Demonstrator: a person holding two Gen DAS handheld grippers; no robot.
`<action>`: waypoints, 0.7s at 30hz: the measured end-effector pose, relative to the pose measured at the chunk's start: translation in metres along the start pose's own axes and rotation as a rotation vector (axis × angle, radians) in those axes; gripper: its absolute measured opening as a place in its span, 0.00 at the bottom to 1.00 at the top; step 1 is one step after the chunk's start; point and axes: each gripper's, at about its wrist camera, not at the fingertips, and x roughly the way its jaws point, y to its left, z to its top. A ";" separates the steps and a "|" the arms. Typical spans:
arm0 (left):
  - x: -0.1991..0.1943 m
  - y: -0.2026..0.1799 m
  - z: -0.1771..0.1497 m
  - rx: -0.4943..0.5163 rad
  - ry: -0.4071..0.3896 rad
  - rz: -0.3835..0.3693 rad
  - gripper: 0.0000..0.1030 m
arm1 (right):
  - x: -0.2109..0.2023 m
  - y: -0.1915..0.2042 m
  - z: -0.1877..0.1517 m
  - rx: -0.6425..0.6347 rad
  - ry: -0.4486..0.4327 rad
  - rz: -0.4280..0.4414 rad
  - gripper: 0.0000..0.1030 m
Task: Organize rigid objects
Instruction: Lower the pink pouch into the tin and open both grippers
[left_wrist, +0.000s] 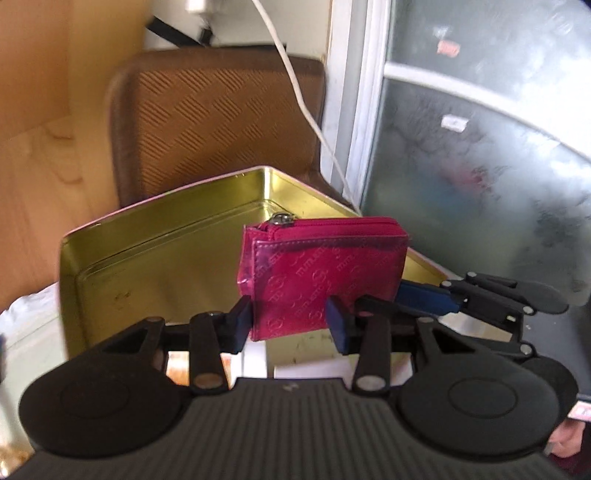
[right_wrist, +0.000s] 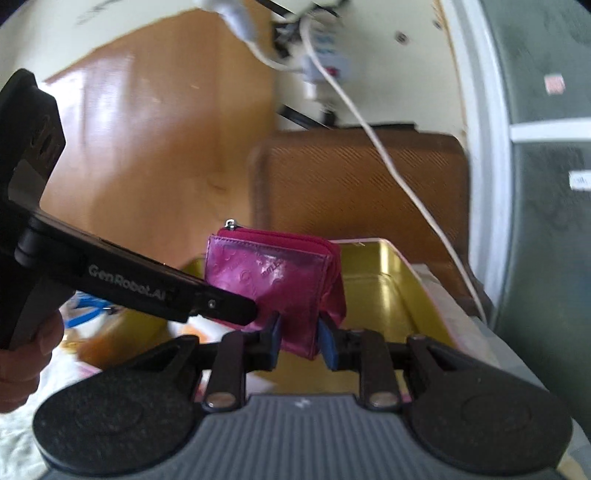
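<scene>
Wallet is pinched by both the left gripper and right gripper, hanging above the gold tin. Uneven release could flip it onto the rim.

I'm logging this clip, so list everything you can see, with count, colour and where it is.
wallet: one, magenta, upright above the tin, gripped by both grippers
tin: one, gold inside, open, under the wallet
chair back: one, brown, behind the tin
cable: one, white, hanging across the chair back
window: one, frosted grey, to the right
left gripper: black, blue pads, shut on the wallet
right gripper: black, blue pads, shut on the wallet
</scene>
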 end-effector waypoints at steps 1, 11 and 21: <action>0.009 -0.003 0.003 0.004 0.013 0.010 0.46 | 0.006 -0.003 0.001 0.000 0.005 -0.015 0.21; 0.050 -0.007 0.011 -0.052 0.086 0.215 0.49 | 0.043 0.000 0.002 -0.032 0.005 -0.099 0.28; -0.014 -0.018 -0.004 -0.107 -0.011 0.257 0.49 | -0.004 0.001 0.008 0.029 -0.107 -0.087 0.31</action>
